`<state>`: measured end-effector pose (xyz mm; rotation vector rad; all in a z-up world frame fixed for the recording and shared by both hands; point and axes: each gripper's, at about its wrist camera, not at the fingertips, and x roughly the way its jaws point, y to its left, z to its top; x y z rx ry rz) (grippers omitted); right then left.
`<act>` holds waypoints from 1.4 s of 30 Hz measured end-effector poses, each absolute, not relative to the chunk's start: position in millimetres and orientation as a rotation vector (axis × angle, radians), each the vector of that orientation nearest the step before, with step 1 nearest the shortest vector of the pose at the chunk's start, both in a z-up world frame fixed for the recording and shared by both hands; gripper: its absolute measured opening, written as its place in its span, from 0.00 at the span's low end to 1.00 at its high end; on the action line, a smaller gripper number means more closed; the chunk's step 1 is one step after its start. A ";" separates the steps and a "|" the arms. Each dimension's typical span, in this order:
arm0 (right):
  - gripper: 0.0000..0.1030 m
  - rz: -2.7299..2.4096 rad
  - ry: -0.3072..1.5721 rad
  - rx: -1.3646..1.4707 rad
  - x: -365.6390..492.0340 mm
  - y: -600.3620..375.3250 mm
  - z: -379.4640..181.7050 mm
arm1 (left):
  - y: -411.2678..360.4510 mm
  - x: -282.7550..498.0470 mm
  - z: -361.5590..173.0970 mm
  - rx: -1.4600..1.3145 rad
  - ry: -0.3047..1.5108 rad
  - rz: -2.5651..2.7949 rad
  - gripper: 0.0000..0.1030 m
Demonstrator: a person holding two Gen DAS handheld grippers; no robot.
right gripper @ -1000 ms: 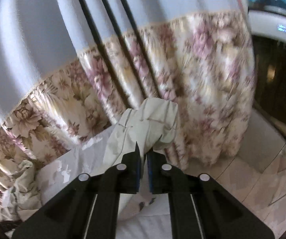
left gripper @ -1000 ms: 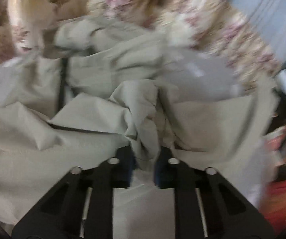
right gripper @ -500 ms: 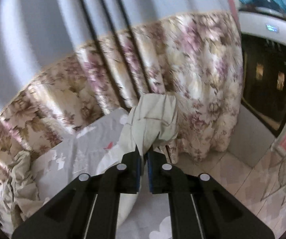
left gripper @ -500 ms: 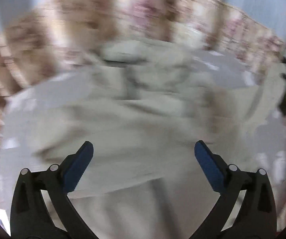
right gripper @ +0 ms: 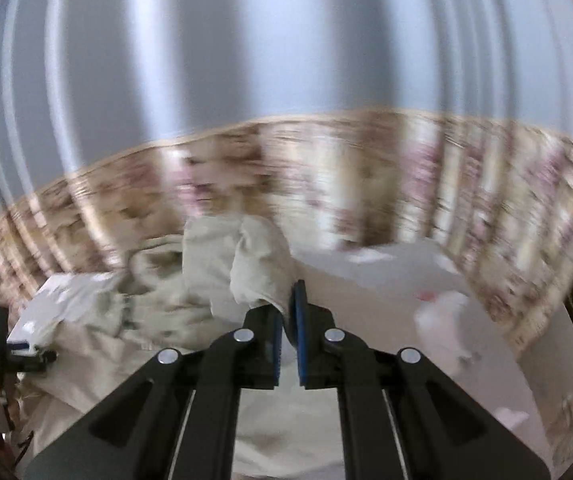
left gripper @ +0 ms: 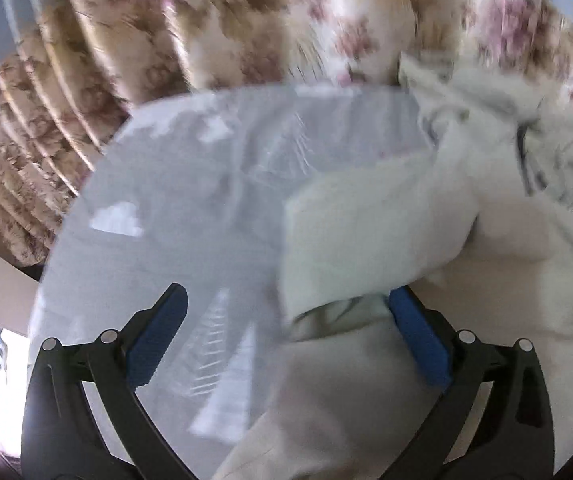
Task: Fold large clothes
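Both claws: black forked arms, silver rivets, ribbed blue pads on the fingers

The garment was matt beige woven cloth, soft and creased, bunched ahead of the right tool. Under the left tool the bed sheet was smooth pale grey cloth with white printed shapes. Both tools were matt black plastic with ribbed blue pads and shiny metal rivets. The curtain beyond was grey and flowered cloth.
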<state>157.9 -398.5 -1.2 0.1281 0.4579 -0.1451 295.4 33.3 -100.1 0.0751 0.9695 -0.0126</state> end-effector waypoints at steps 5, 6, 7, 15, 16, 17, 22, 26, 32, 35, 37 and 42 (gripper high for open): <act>0.05 0.009 0.422 0.064 192.8 -295.9 0.6 | 66.1 267.6 -64.2 0.038 0.890 0.028 0.97; 0.05 0.048 0.429 0.046 198.9 -271.1 -8.5 | 74.3 262.3 -58.8 0.027 0.877 0.039 0.97; 0.05 0.070 0.448 0.029 204.0 -254.1 -17.0 | 82.7 257.2 -54.6 0.018 0.861 0.051 0.97; 0.19 0.253 0.935 -0.237 206.8 -163.3 -146.9 | 114.0 255.0 -79.1 -0.061 0.945 0.070 0.97; 0.26 0.280 0.926 -0.188 195.1 -175.7 -132.8 | 111.1 254.1 -81.1 -0.056 0.946 0.065 0.97; 0.35 0.300 0.912 -0.139 188.2 -187.9 -120.2 | 104.1 253.5 -81.2 -0.048 0.950 0.051 0.97; 0.98 0.222 0.765 -0.013 154.9 -261.9 -59.9 | 51.7 259.0 -74.4 -0.061 0.961 -0.122 0.97; 0.98 0.075 0.747 0.014 147.0 -322.5 -60.4 | -15.0 266.0 -80.7 -0.010 1.007 -0.272 0.97; 0.97 -0.079 0.803 0.234 173.6 -418.4 -91.8 | -84.4 273.6 -105.3 0.056 1.070 -0.353 0.86; 0.63 -0.026 0.875 0.314 181.9 -429.3 -115.2 | -97.0 281.5 -112.1 -0.034 1.142 -0.463 0.31; 0.42 0.017 0.881 0.339 180.7 -426.8 -121.0 | -101.5 283.9 -103.0 -0.035 1.116 -0.455 0.29; 0.35 0.068 0.779 0.242 169.4 -399.9 -96.8 | -60.9 284.0 -42.3 -0.148 0.961 -0.469 0.00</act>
